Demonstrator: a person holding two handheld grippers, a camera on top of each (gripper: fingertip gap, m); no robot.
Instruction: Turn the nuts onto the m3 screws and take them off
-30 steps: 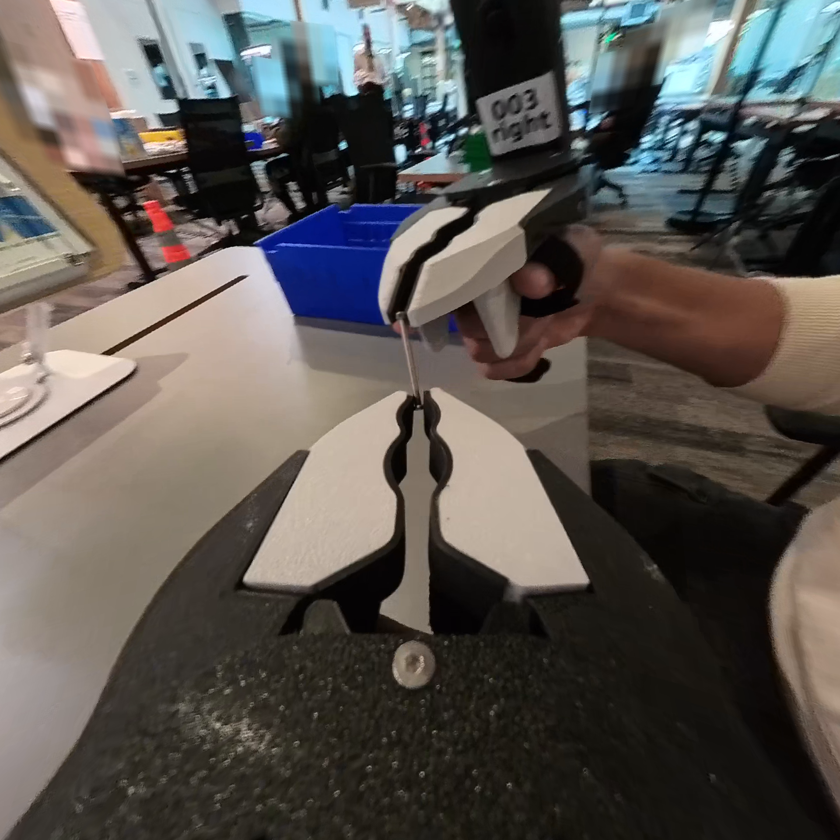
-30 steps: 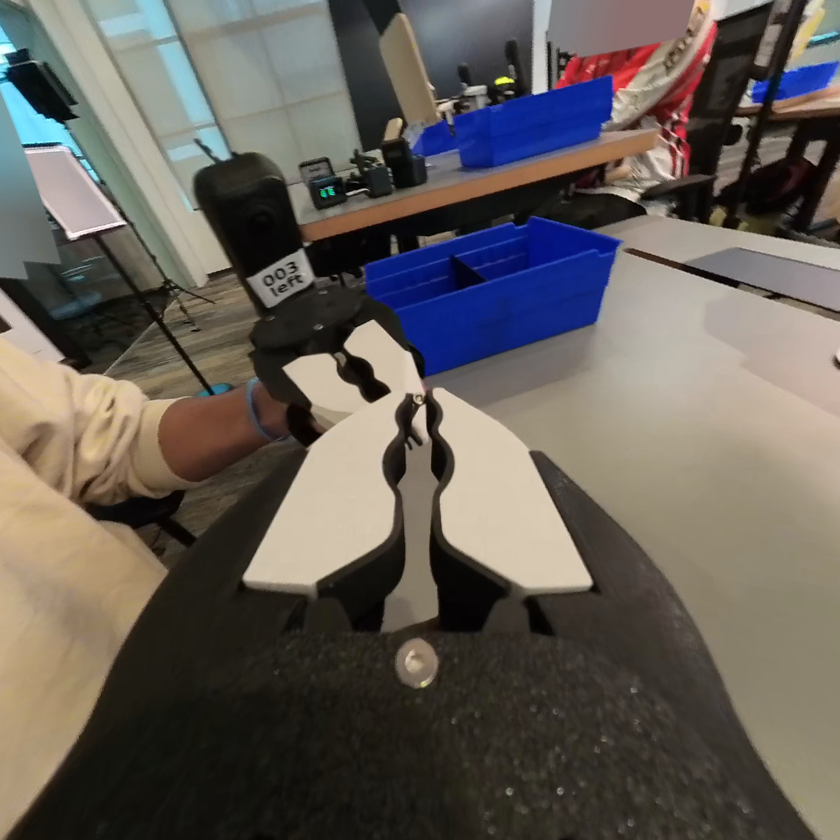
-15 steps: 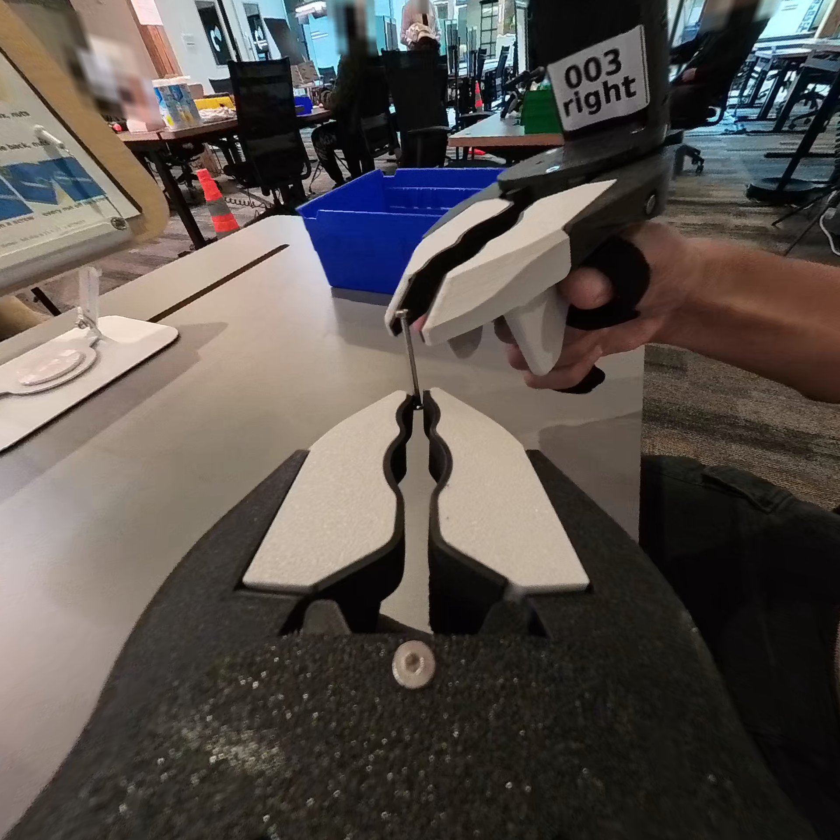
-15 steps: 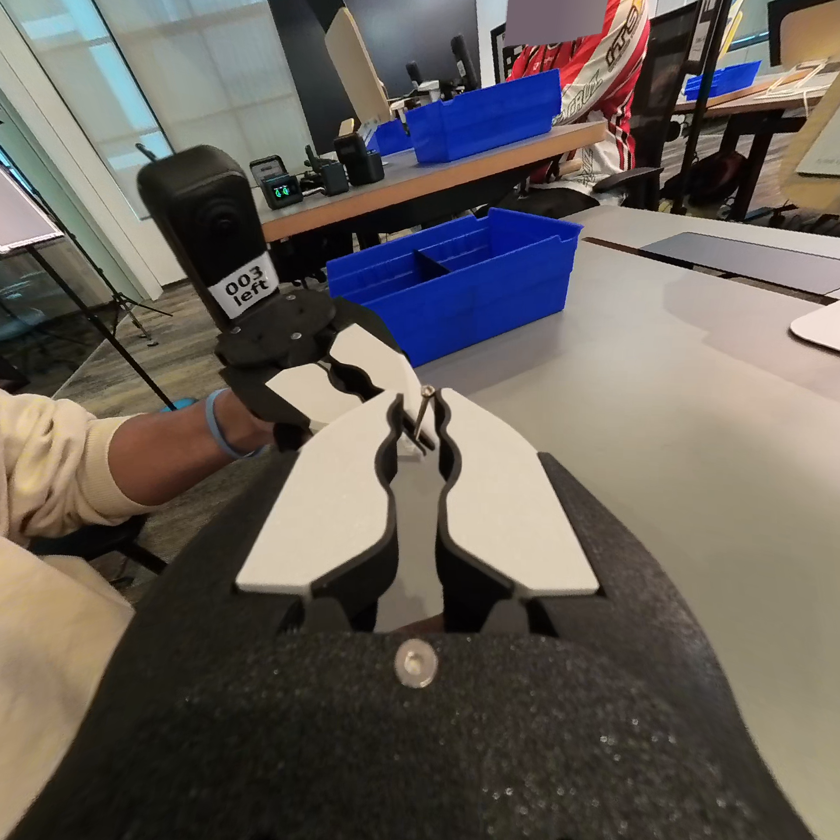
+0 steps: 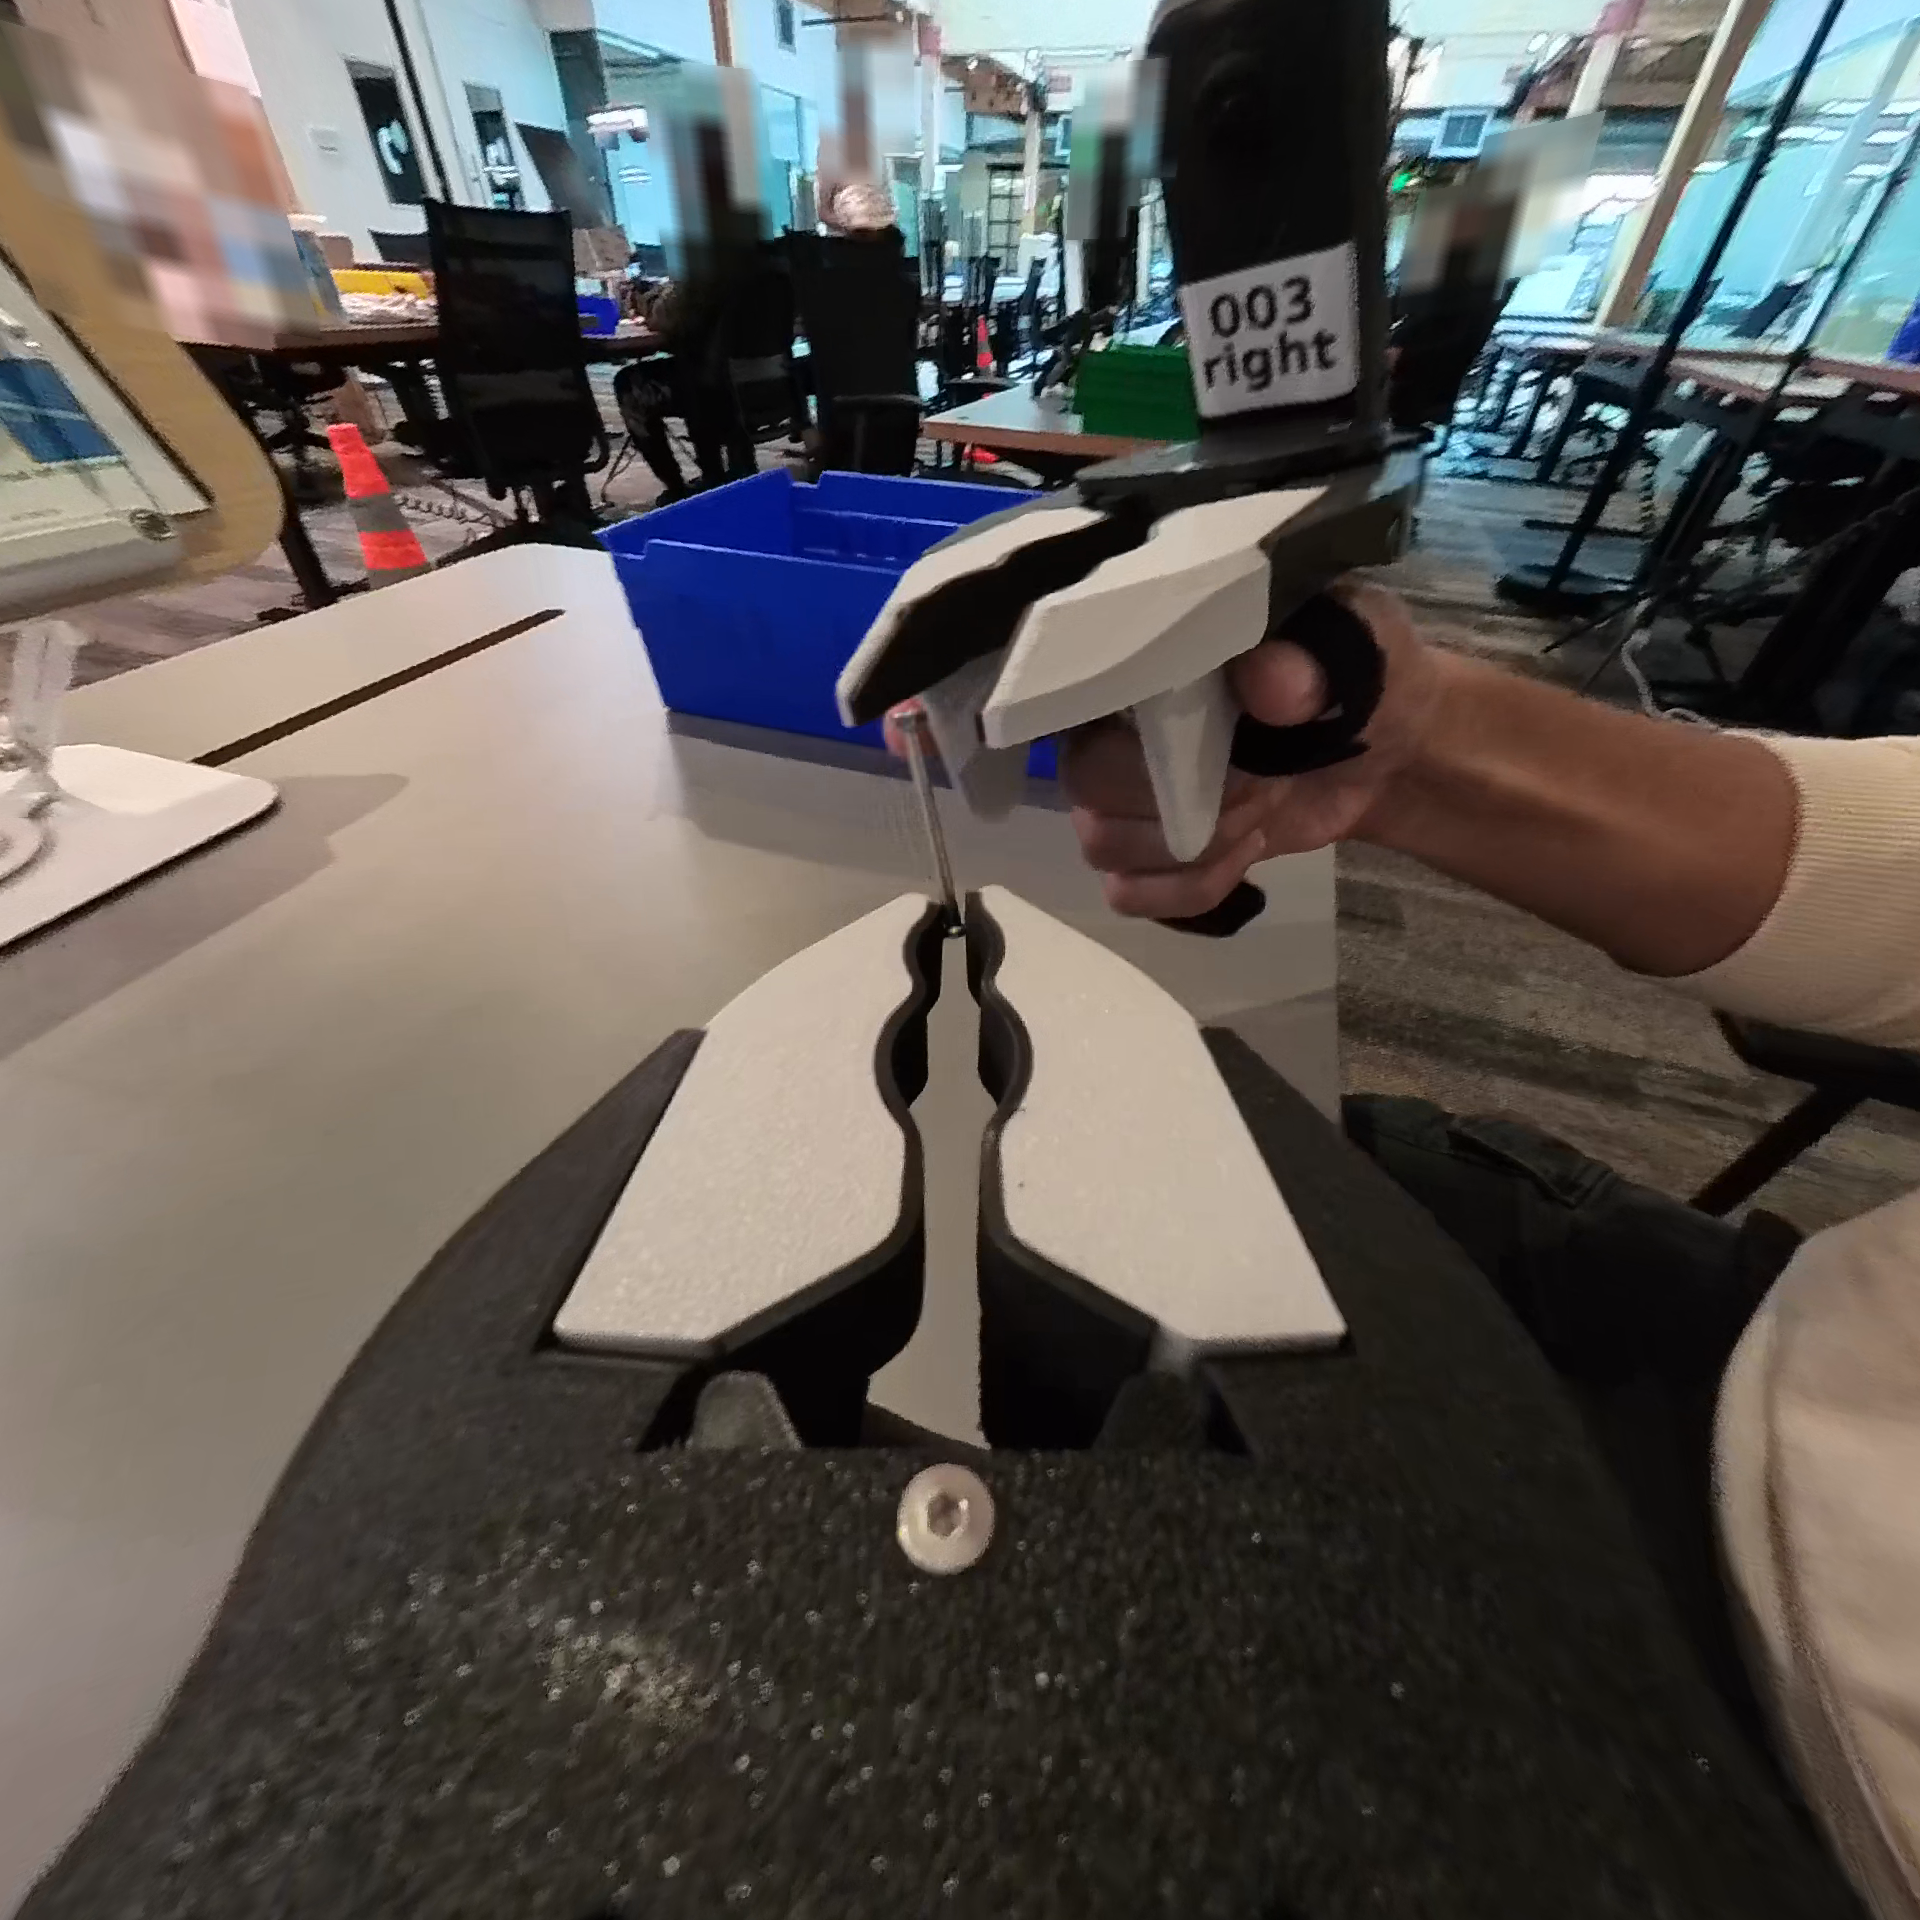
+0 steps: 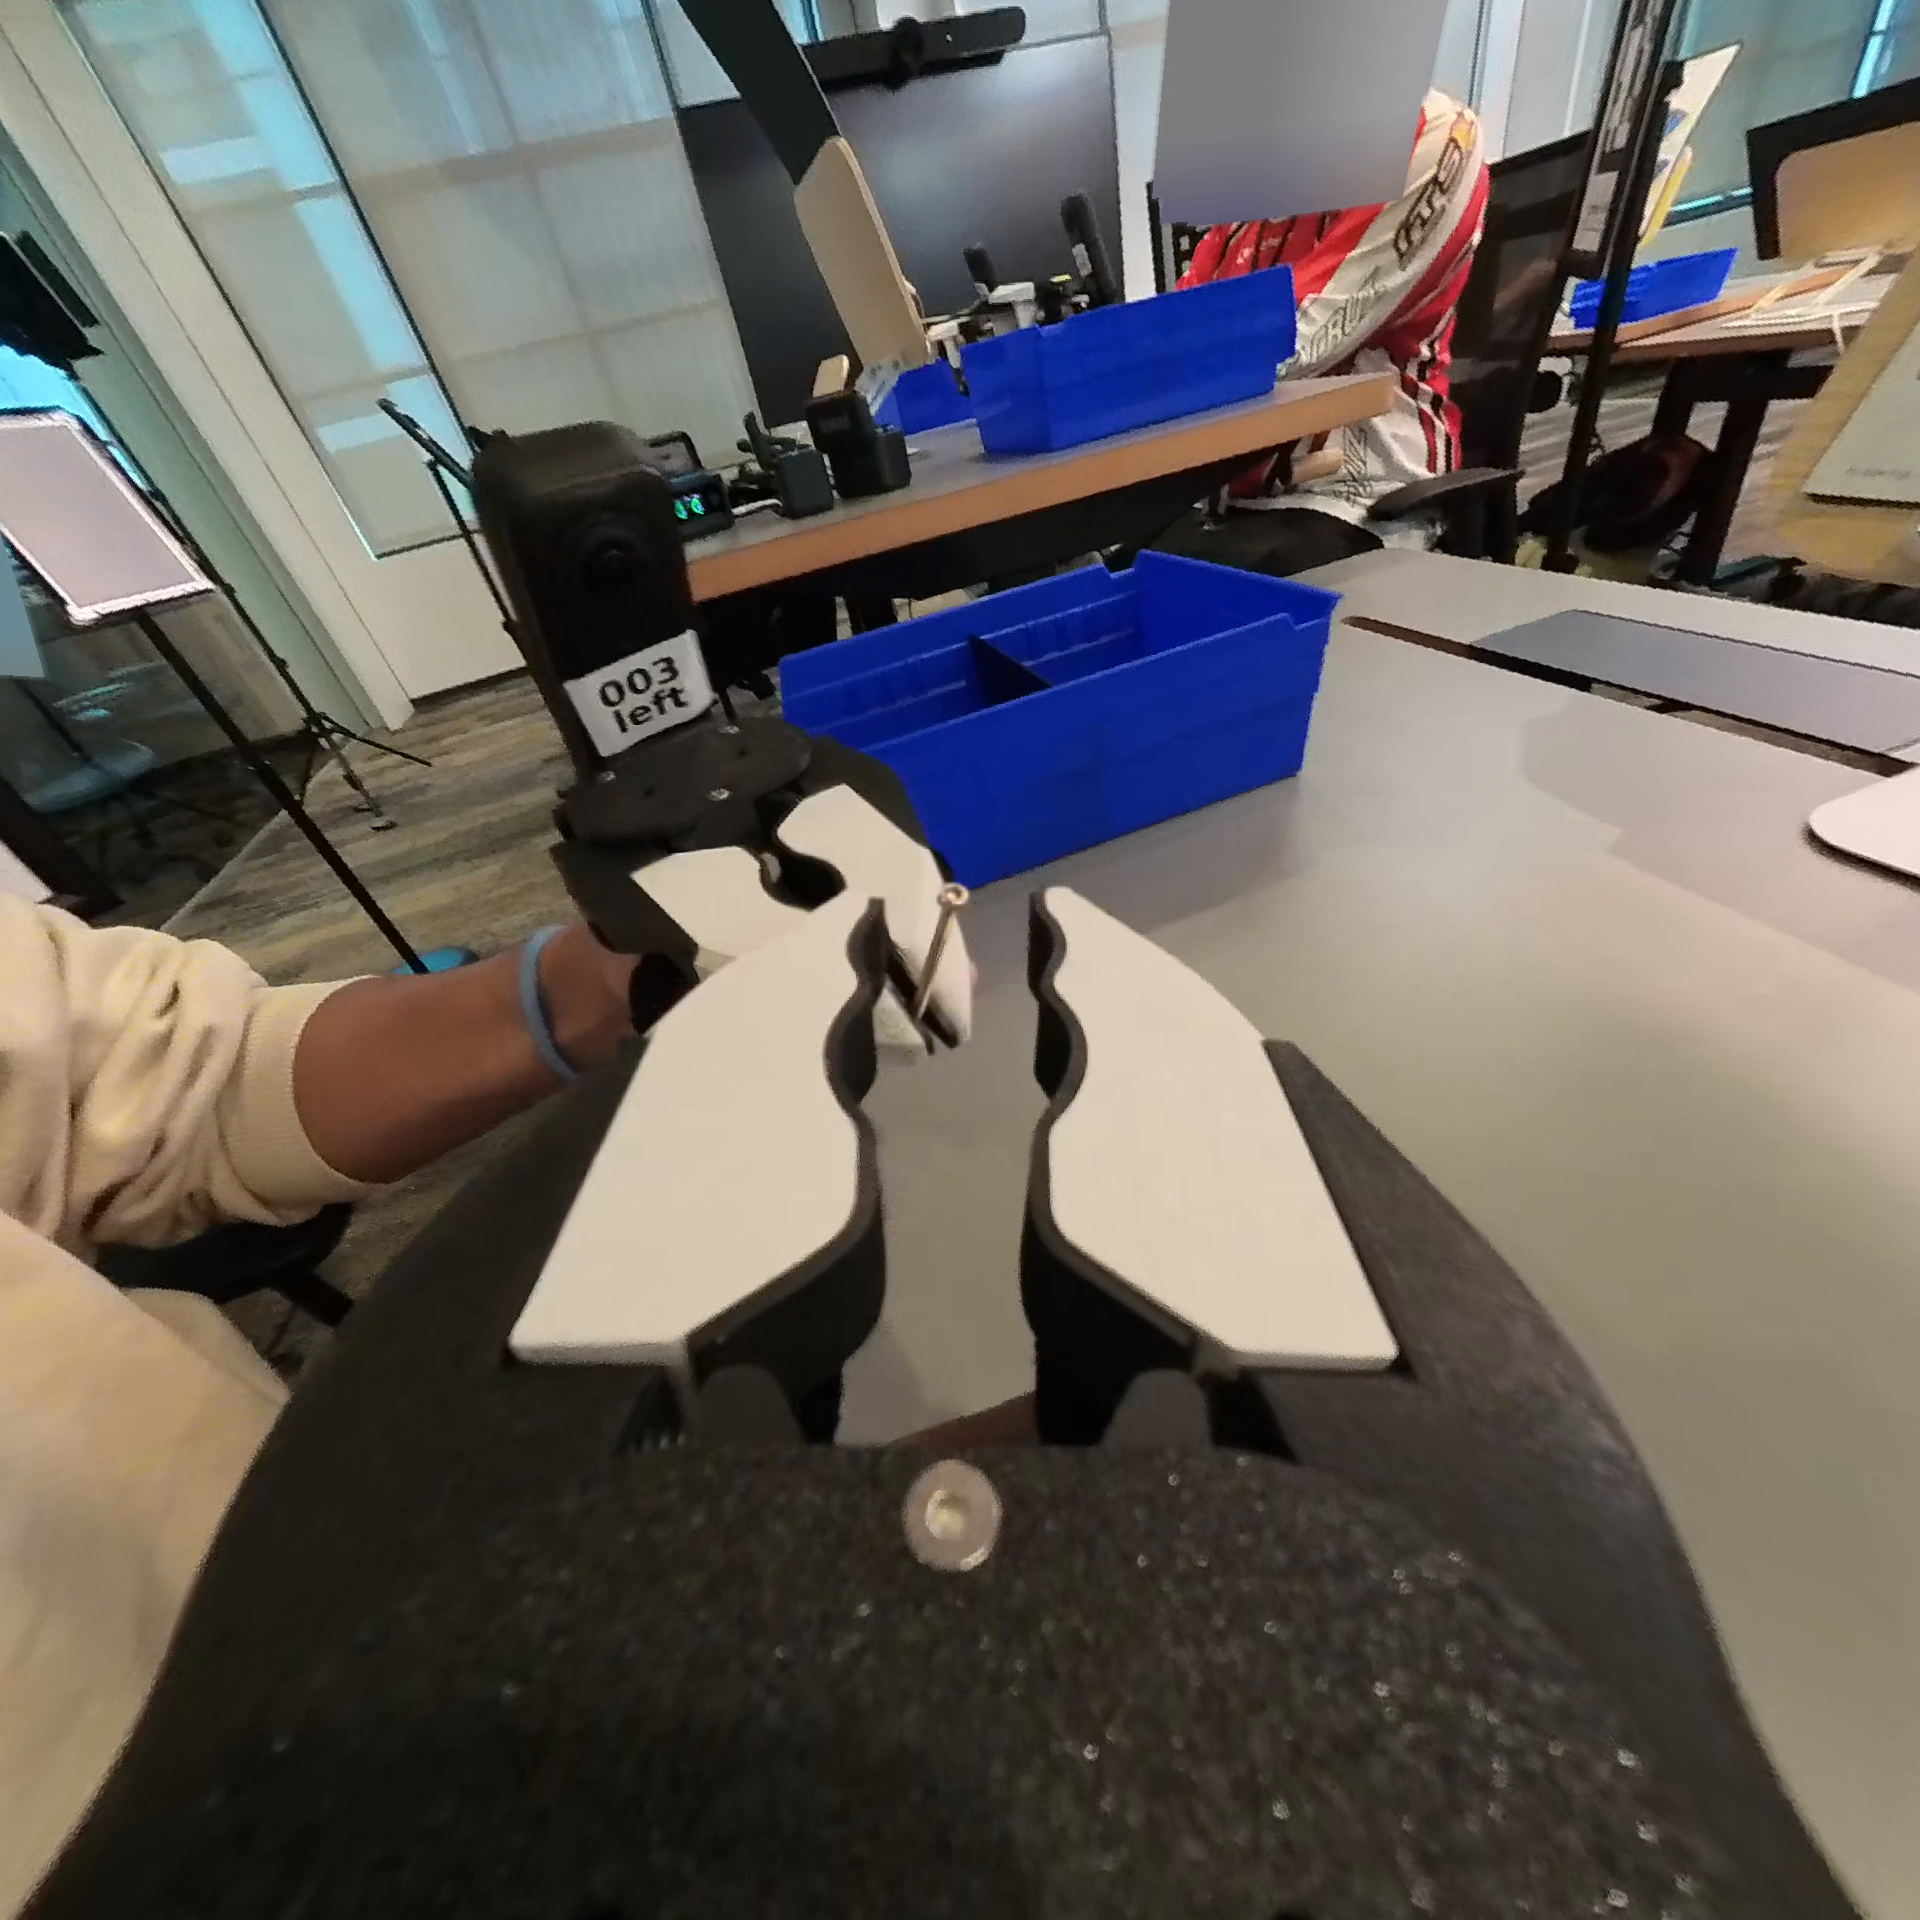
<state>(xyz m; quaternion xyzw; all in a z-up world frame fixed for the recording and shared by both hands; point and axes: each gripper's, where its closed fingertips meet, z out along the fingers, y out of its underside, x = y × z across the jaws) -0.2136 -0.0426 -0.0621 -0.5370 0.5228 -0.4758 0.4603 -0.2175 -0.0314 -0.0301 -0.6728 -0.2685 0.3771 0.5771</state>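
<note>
left gripper fingers clamped on screw; right wrist view shows right gripper fingers apart.

Screw stands between the left gripper below and right gripper above. Bin sits on the table, behind both.

The left gripper pinches the low end of a thin screw under the right gripper, before a blue bin.
</note>
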